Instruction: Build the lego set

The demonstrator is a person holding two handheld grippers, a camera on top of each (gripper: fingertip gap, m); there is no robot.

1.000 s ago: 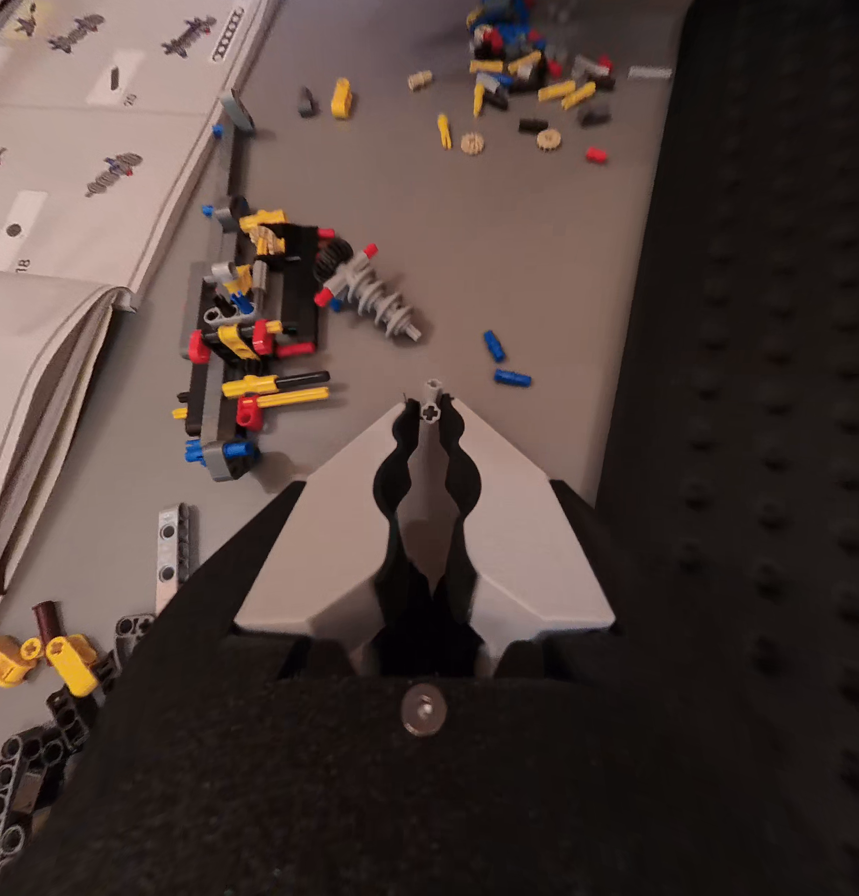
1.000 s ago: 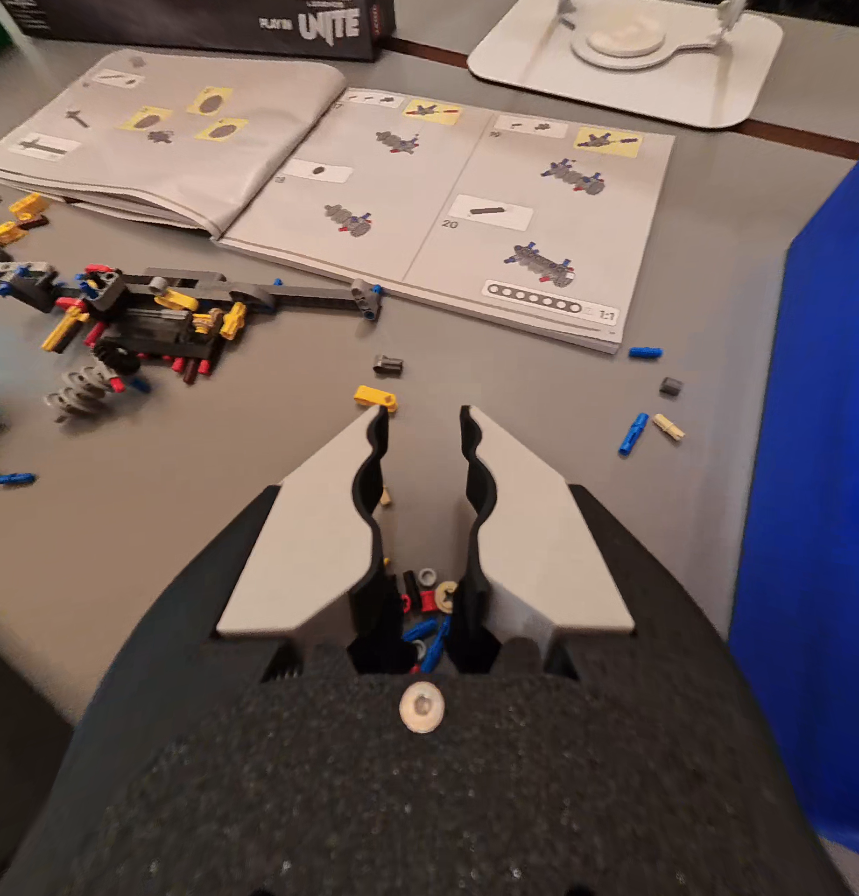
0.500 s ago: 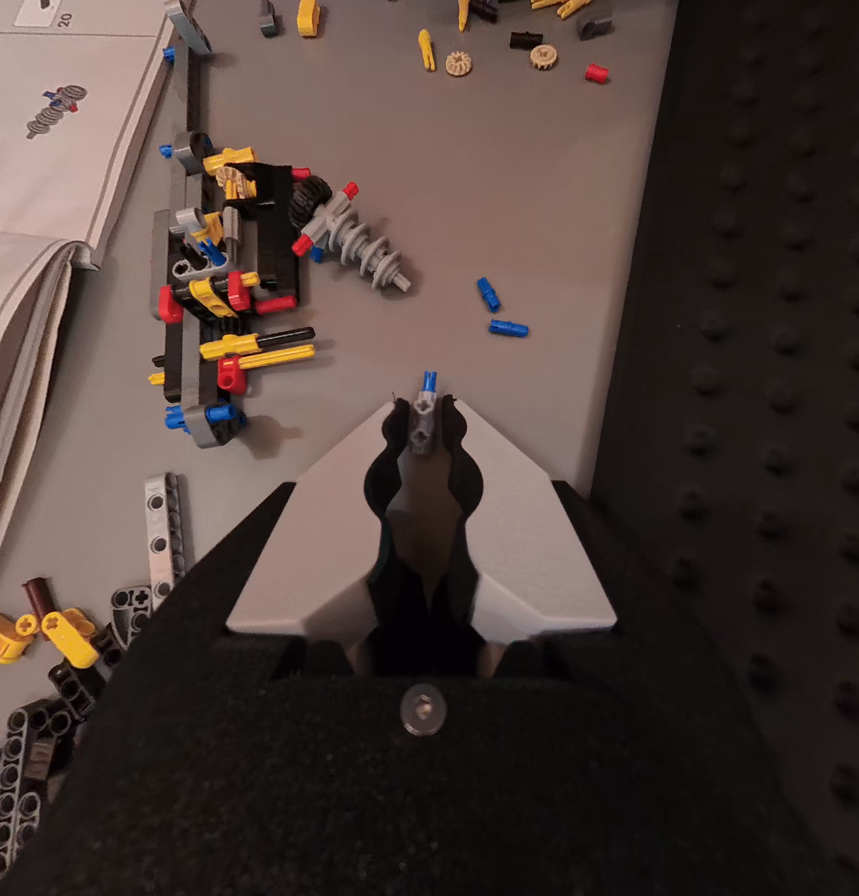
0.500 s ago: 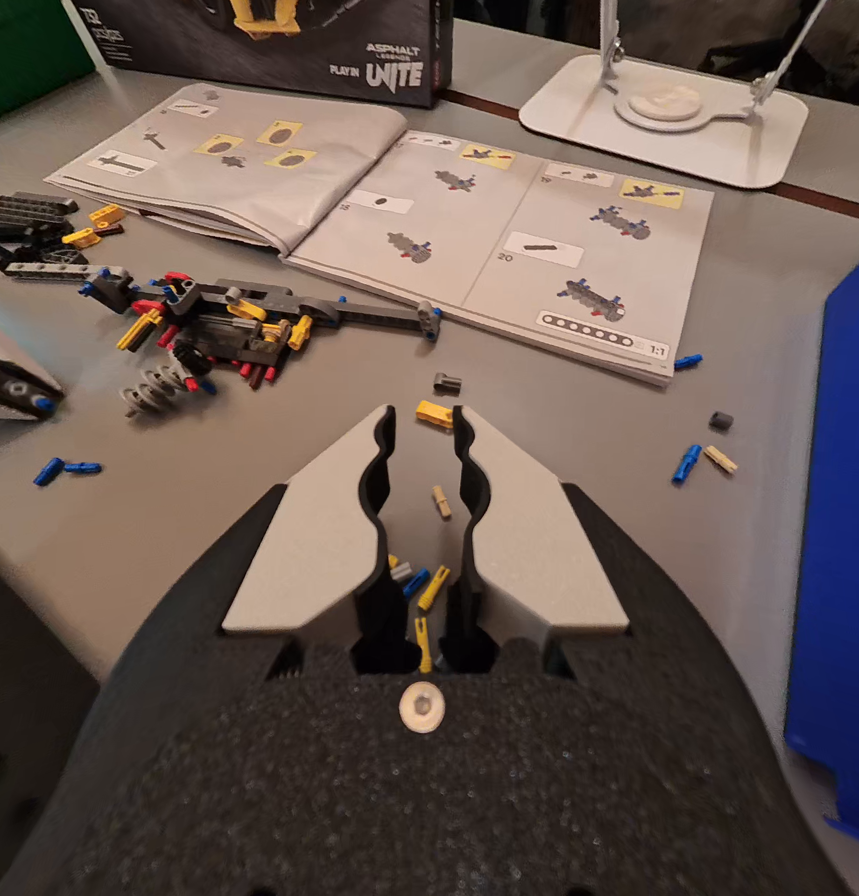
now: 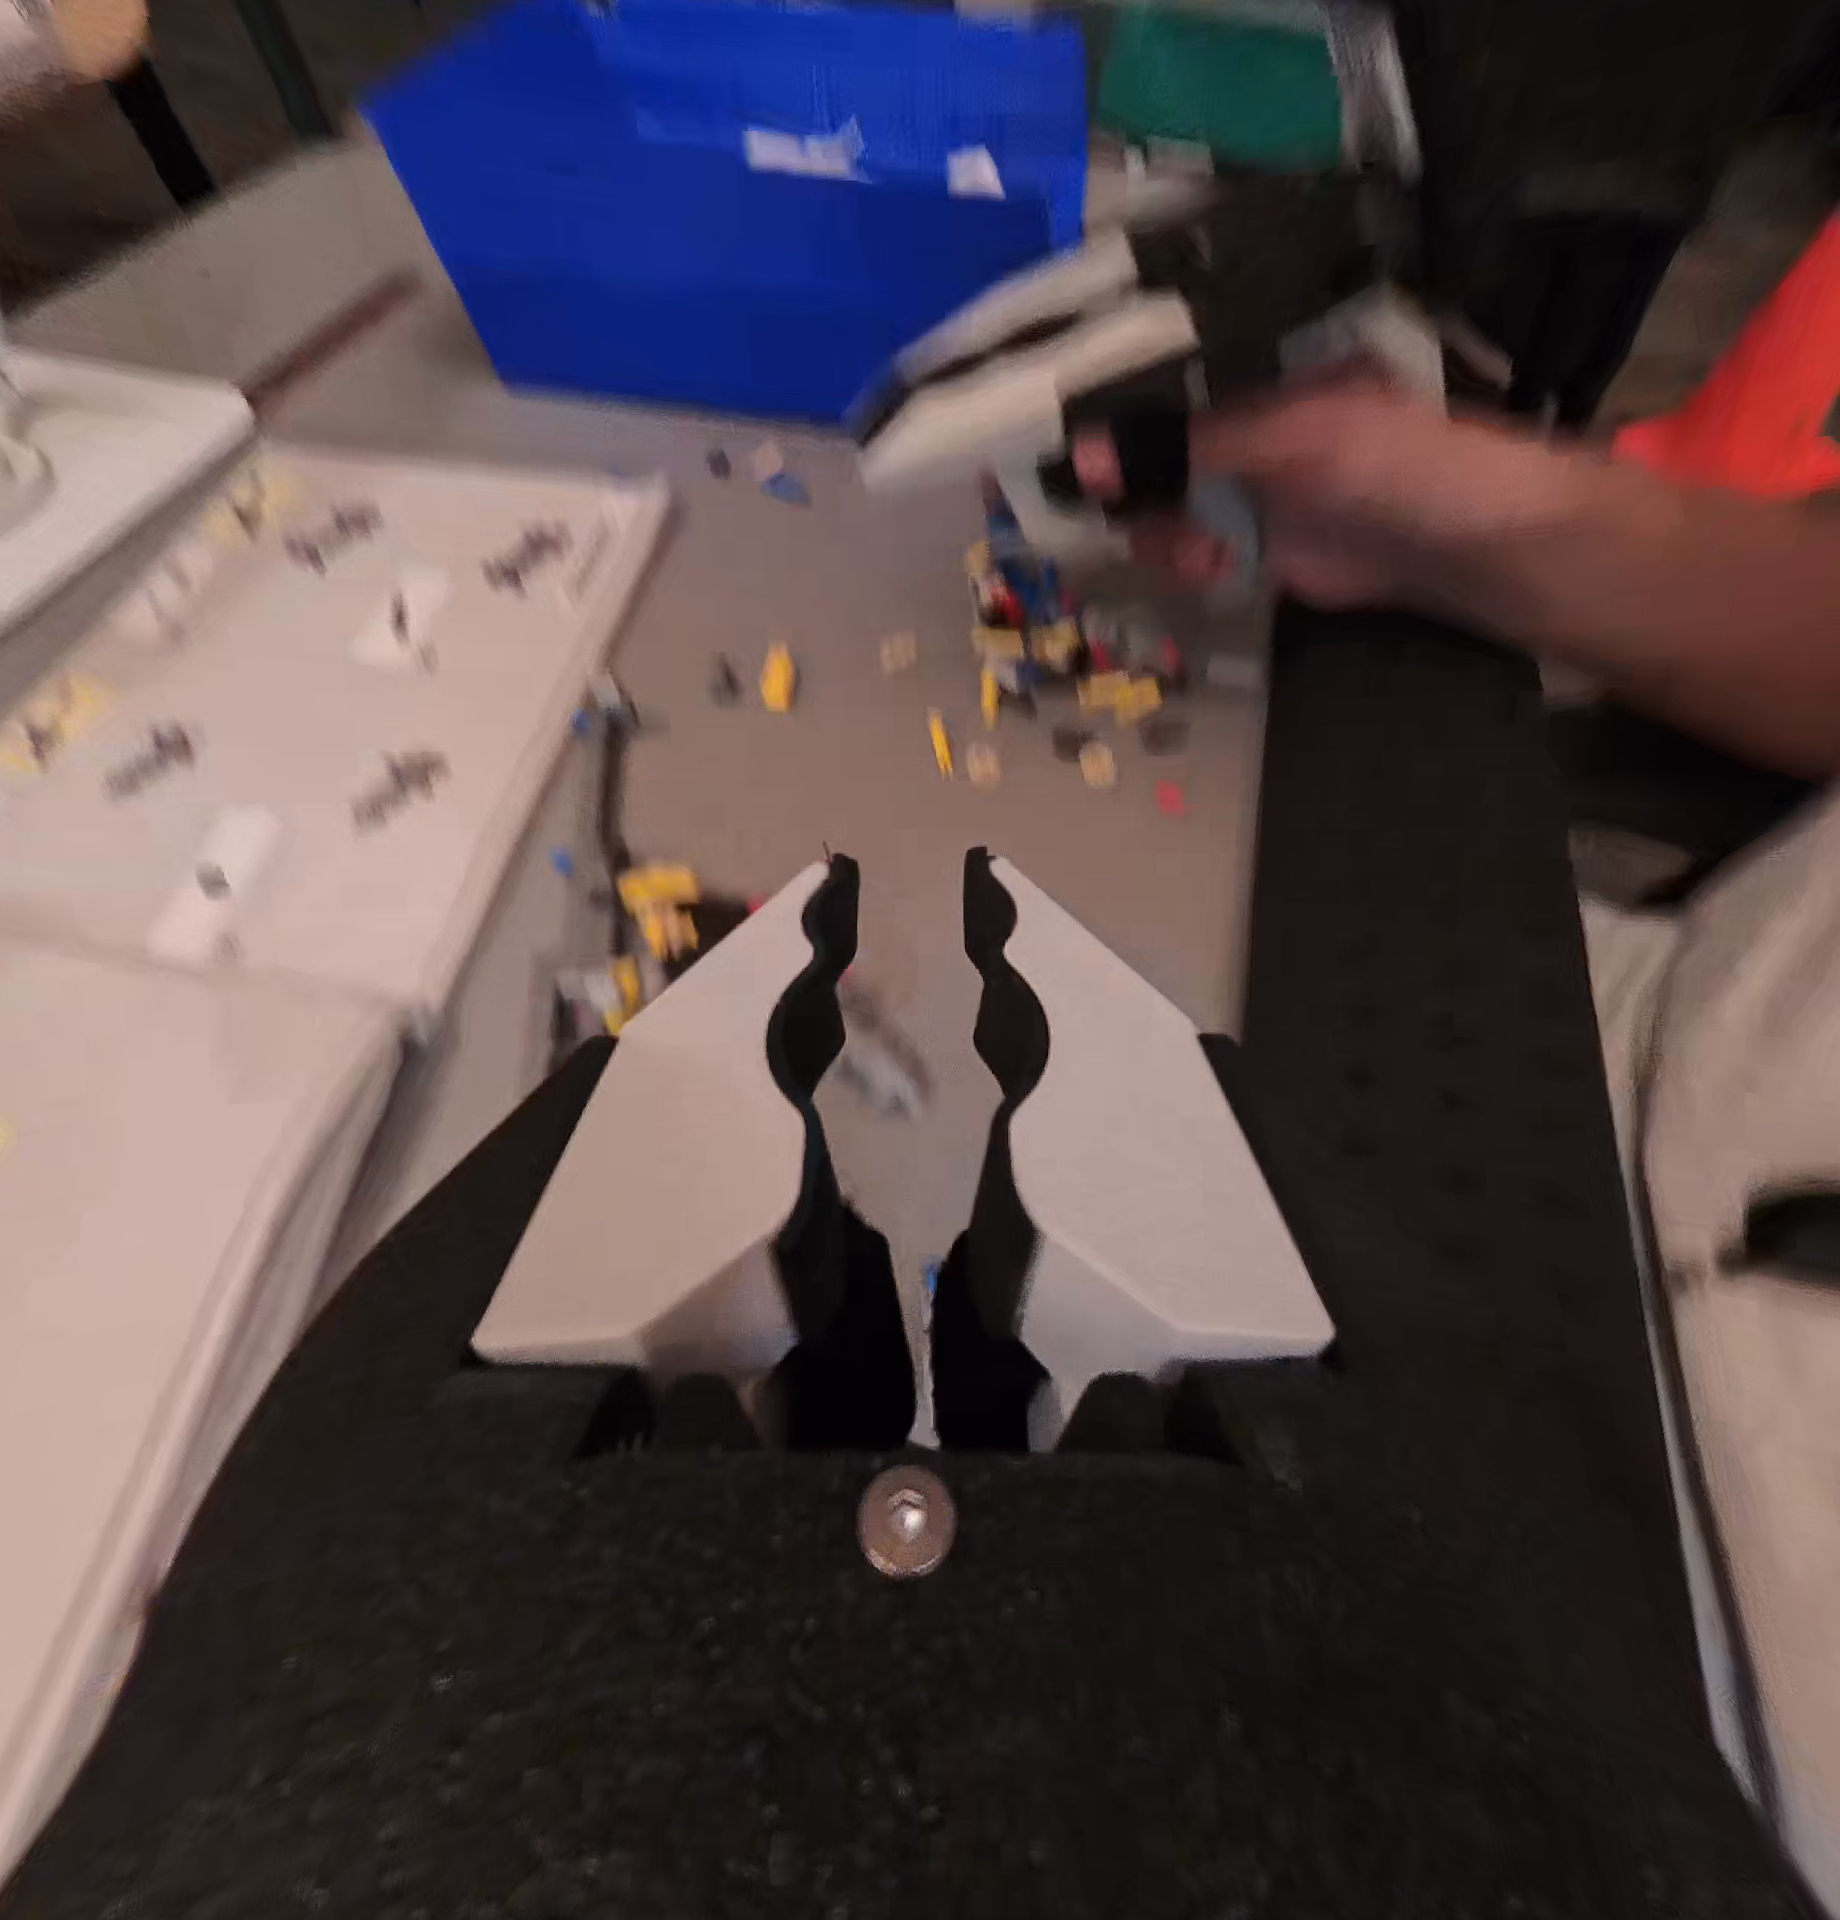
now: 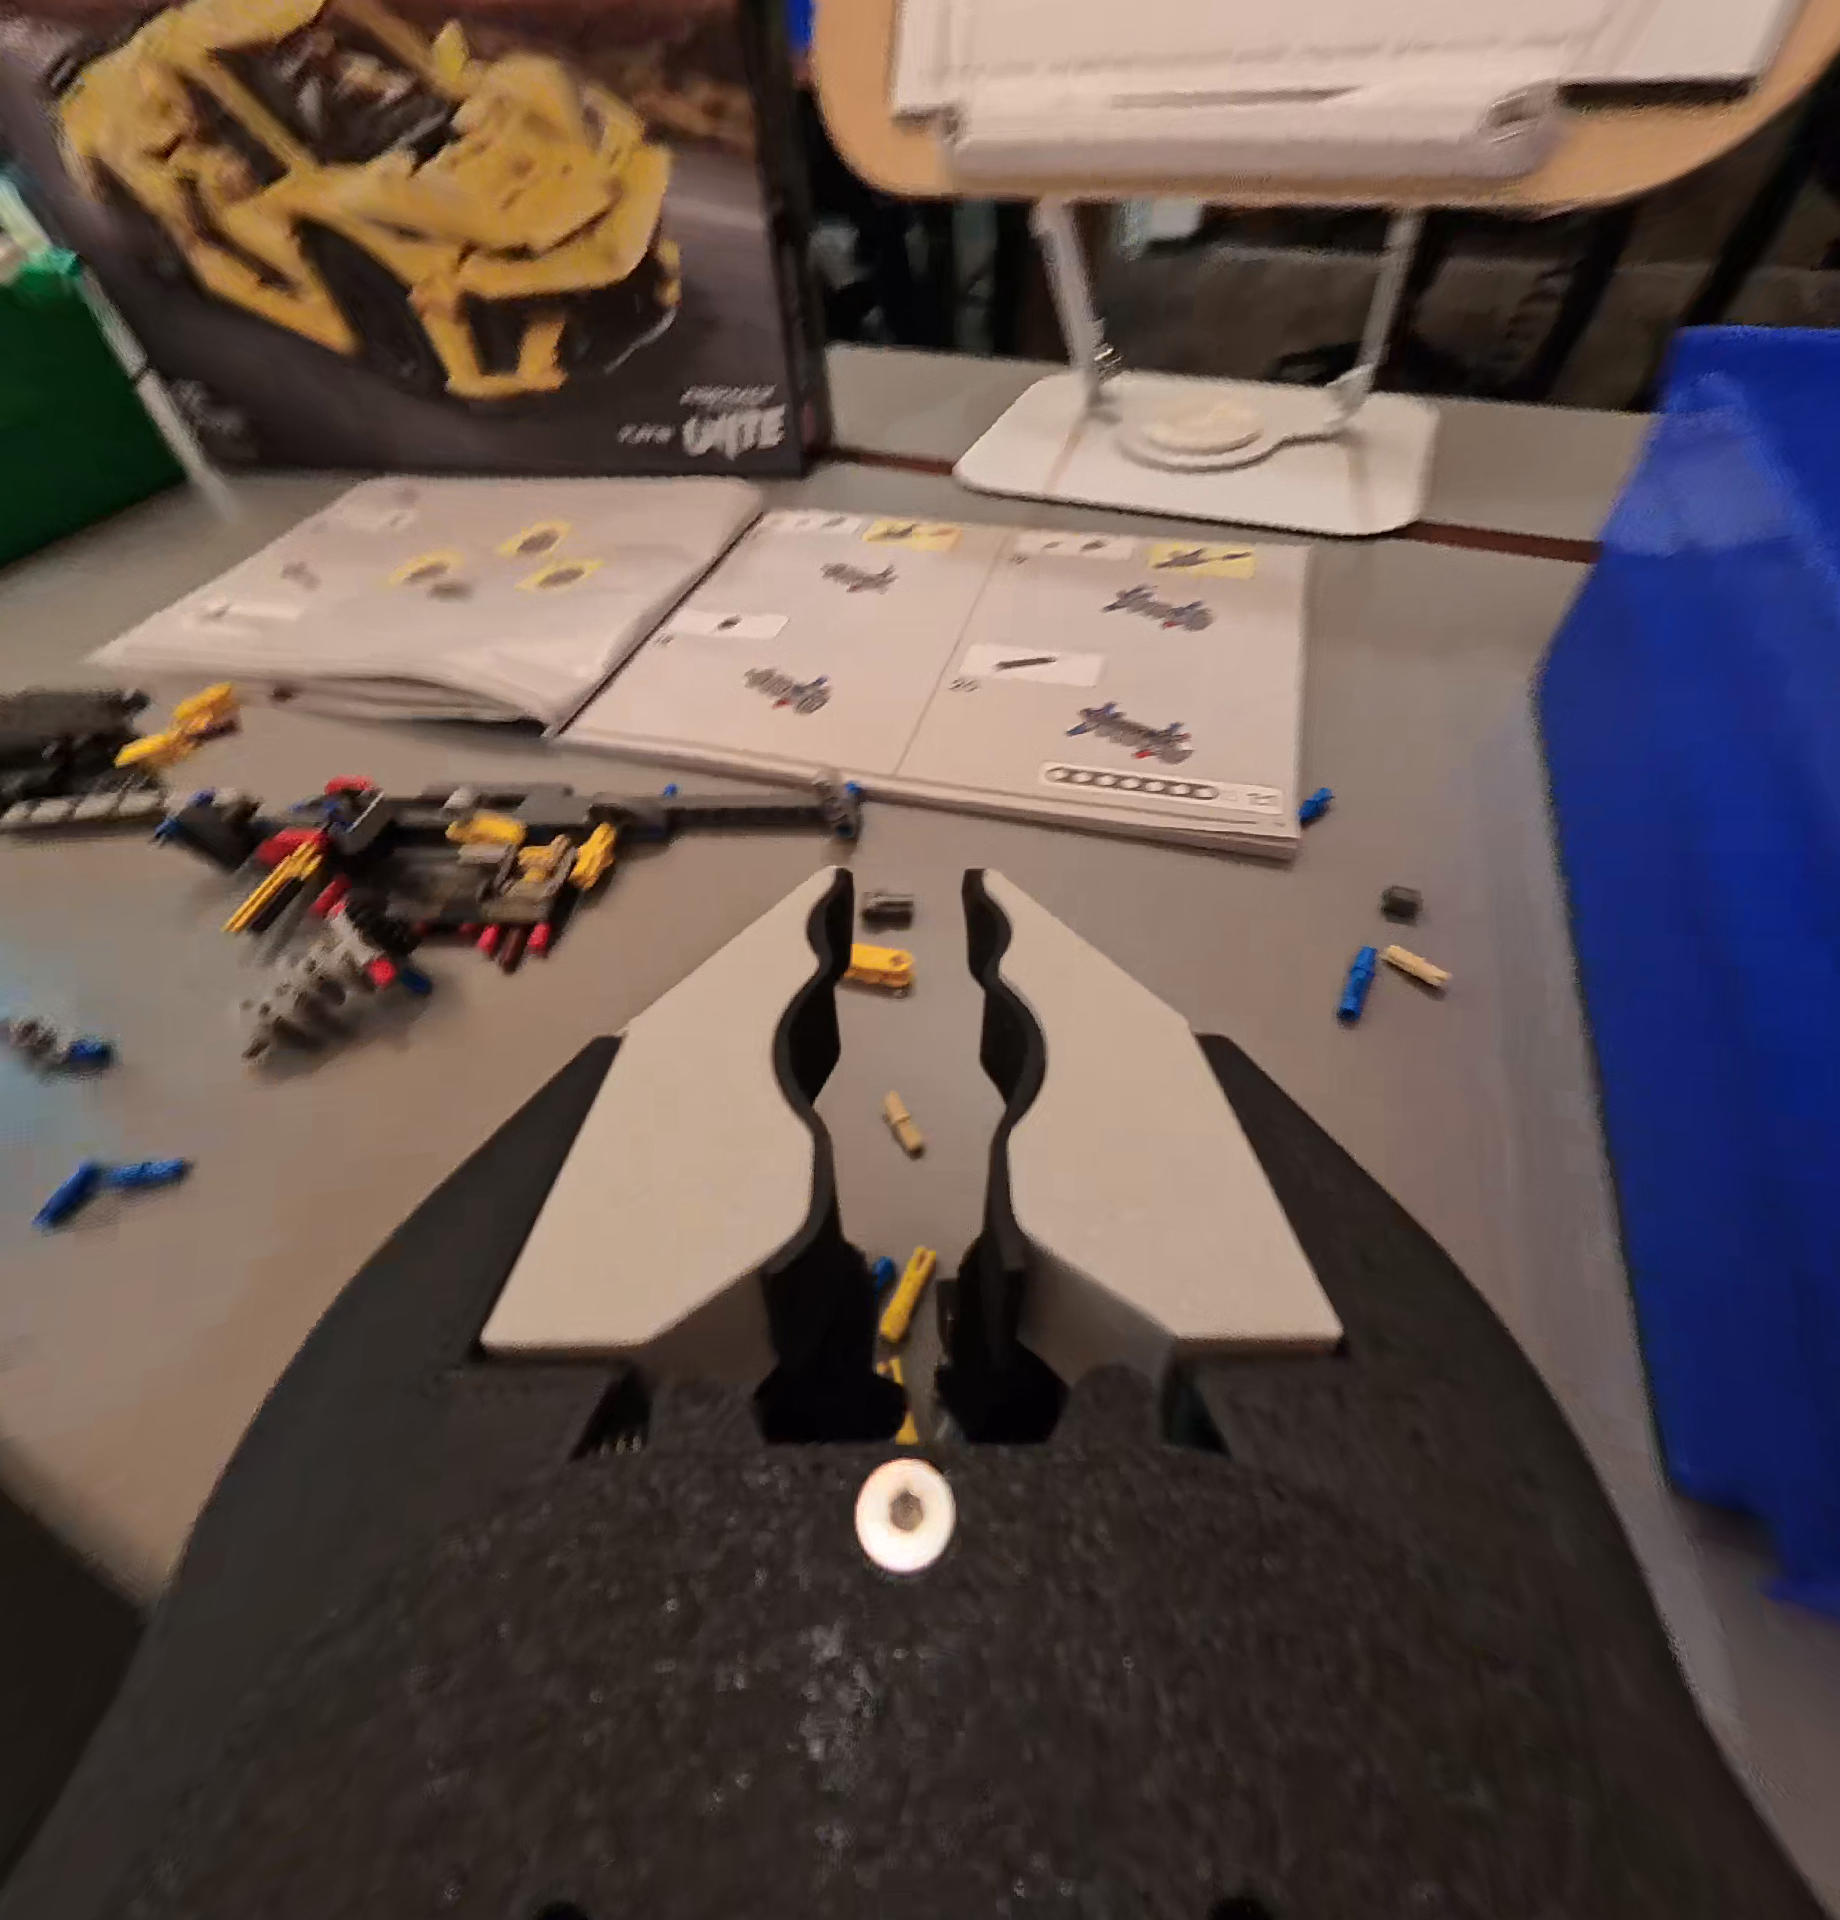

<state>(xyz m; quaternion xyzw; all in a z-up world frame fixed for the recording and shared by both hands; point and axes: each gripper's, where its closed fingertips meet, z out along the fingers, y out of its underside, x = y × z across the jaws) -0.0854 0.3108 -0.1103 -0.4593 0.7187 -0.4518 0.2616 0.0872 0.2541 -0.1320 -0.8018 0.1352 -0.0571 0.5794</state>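
My left gripper (image 5: 908, 862) is open and empty, held above the grey table; this view is blurred. The part-built black, yellow and red lego assembly (image 5: 651, 914) lies just left of its left finger and also shows in the right wrist view (image 6: 428, 852). A grey spring piece (image 6: 313, 977) lies beside the assembly. A small grey and blue piece (image 6: 54, 1044) lies on the table at the far left. My right gripper (image 6: 908, 883) is open and empty above a dark grey piece (image 6: 887, 907) and a yellow piece (image 6: 880, 966). It also shows far off in the left wrist view (image 5: 1020, 395), held by a hand (image 5: 1363, 499).
The open instruction booklet (image 6: 947, 665) lies behind the assembly, with the set's box (image 6: 428, 229) and a white stand (image 6: 1207, 447) beyond. A blue bin (image 6: 1726, 935) stands at the right. Loose pieces lie in a pile (image 5: 1061, 644). Two blue pins (image 6: 105, 1184) lie at the left. A black mat (image 5: 1415, 1039) borders the table. The gap from one gripper's tips to the other's is roughly 20 cm. It is some 7 cm from my right tips to the yellow piece (image 6: 880, 966). It is also in sight in the left wrist view (image 5: 790, 669).
My left gripper was shut on a small grey and blue piece; now it is open and empty and has swung up. My right gripper has tilted up and drawn back.
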